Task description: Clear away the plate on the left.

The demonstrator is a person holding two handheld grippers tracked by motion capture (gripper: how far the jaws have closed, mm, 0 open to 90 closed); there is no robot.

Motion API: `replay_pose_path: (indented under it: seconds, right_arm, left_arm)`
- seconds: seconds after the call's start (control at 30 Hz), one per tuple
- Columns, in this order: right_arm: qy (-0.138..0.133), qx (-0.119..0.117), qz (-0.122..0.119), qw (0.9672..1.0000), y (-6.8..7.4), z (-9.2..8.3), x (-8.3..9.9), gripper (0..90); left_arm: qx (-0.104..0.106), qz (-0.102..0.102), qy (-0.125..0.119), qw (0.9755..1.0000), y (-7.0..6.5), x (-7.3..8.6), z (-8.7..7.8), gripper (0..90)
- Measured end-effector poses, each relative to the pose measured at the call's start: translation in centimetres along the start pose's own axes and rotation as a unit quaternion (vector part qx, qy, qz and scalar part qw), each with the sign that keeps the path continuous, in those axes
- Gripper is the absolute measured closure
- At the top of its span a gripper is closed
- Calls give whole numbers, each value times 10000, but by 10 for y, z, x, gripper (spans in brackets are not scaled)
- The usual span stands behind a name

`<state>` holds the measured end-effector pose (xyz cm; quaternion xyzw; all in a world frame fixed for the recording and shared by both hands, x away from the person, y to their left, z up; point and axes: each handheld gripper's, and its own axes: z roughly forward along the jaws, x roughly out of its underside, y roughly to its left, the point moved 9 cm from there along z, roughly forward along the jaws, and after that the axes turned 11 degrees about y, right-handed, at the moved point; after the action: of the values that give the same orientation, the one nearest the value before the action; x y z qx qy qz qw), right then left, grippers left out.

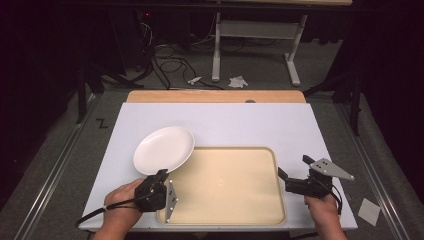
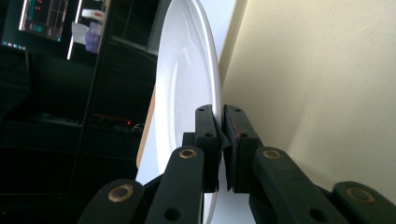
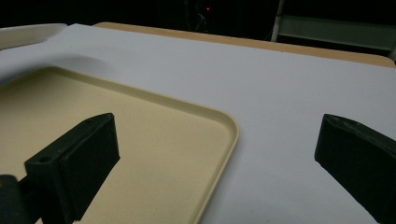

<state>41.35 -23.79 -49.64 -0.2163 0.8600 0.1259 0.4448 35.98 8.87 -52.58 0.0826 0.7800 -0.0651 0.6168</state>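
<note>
The left gripper (image 1: 161, 176) pinches the near rim of the round white ceramic plate (image 1: 164, 149), which extends toward its twelve o'clock over the beige plastic tray's (image 1: 250, 212) far-left corner. The right gripper (image 1: 292, 175) hovers with jaws spread at the tray's three o'clock edge.

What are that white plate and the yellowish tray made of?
The plate looks like glazed ceramic or glossy melamine: bright highlights run along its smooth rim in the left gripper view. The tray seems moulded plastic with a matte, cream finish: rounded corners, a raised lip and no shine. Neither is certain from looks alone.
</note>
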Motion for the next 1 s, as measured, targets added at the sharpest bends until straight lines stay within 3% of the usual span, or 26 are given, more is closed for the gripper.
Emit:
replay_pose_path:
  seconds: [0.17, 0.33, 0.67, 1.0]
  right_arm:
    - [-20, 10, 15, 10000, 0, -1, 0, 6]
    - [6, 9, -31, 10000, 2, 0, 0, 5]
    - [-6, -5, -59, 10000, 0, 2, 0, 6]
    - [2, 0, -26, 10000, 0, 1, 0, 6]
  left_arm:
    - [133, -188, 4, 9997, -18, 0, -4, 854]
    - [351, -57, -56, 9994, -36, -3, -8, 853]
    - [694, -48, -78, 9975, -69, -6, -11, 853]
    - [967, 47, -8, 9953, -90, -2, -15, 853]
